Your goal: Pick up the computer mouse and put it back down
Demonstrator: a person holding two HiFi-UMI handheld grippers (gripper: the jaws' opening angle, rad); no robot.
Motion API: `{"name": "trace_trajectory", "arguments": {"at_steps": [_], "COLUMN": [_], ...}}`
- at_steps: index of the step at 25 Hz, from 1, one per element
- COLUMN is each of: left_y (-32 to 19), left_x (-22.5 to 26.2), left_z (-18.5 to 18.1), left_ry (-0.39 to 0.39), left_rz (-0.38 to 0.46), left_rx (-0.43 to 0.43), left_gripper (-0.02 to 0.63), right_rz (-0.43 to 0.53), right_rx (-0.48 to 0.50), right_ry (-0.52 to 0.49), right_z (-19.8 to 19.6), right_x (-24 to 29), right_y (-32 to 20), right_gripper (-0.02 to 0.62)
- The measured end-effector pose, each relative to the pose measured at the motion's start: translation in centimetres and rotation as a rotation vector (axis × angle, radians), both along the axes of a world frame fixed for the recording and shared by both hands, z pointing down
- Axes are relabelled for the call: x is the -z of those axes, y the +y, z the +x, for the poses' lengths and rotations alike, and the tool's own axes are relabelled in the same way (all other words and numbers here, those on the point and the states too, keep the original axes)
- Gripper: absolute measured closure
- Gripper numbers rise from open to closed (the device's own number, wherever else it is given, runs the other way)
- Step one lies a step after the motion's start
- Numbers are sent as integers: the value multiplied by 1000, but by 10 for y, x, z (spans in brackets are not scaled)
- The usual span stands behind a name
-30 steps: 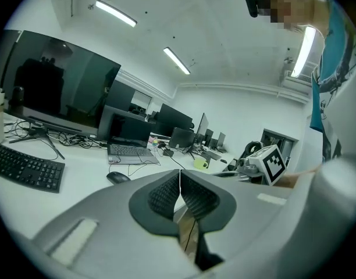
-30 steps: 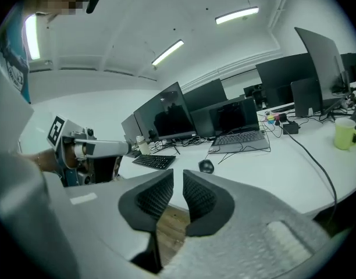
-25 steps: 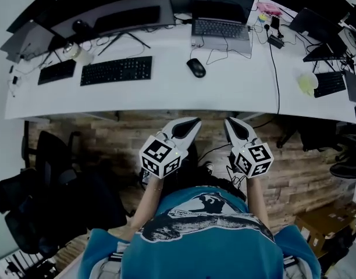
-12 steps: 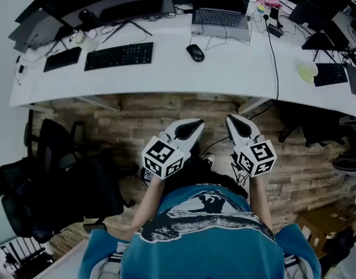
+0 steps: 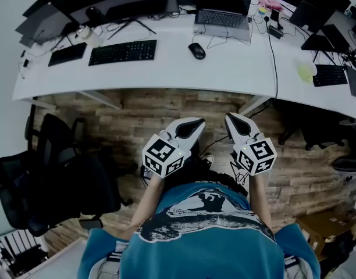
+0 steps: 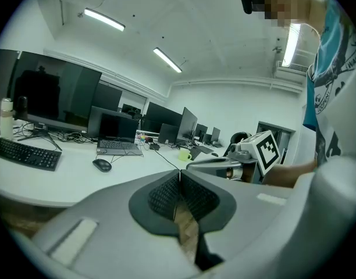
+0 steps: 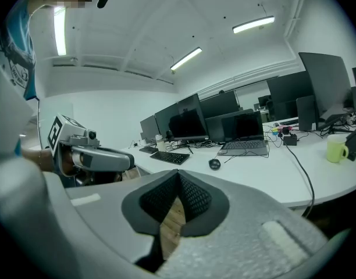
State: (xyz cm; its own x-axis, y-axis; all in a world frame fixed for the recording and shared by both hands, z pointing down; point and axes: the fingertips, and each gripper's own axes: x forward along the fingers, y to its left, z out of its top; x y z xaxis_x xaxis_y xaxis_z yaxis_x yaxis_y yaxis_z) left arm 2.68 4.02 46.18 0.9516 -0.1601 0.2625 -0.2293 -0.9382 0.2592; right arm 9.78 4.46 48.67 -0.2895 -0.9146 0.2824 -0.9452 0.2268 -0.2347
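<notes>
A black computer mouse [image 5: 196, 50] lies on the white desk [image 5: 166, 74] in front of an open laptop [image 5: 222, 17]; it also shows as the mouse [image 6: 101, 165] in the left gripper view and the mouse [image 7: 214, 164] in the right gripper view. Both grippers hang over the wooden floor, well short of the desk and close to the person's chest. The left gripper [image 5: 192, 125] is shut and empty, its pads meeting at the tip [image 6: 179, 173]. The right gripper [image 5: 230, 121] is shut too, with nothing between its pads [image 7: 178, 174].
Two black keyboards [image 5: 123, 52] and several monitors [image 5: 131, 4] sit on the desk's left part. A cable [image 5: 272, 51] runs across the desk toward a yellow-green mug [image 5: 306, 71]. Black office chairs [image 5: 56, 173] stand at left, a cardboard box [image 5: 323, 222] at lower right.
The desk has slid up and away in the head view, with more wooden floor showing between it and the grippers. Both grippers stay shut and side by side.
</notes>
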Motion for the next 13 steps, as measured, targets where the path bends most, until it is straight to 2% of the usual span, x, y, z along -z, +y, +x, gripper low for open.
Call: {"name": "trace_trajectory", "arguments": {"at_steps": [13], "left_y": [-1], "left_x": [2], "left_z": [0], "left_ry": [-1], "left_rz": [33], "left_rx": [-20], "left_gripper": [589], "right_rz": [15], "right_rx": [21], "right_ry": [20], "right_z": [-5], "right_x": [3], "right_y": [-1], "right_gripper": [594]}}
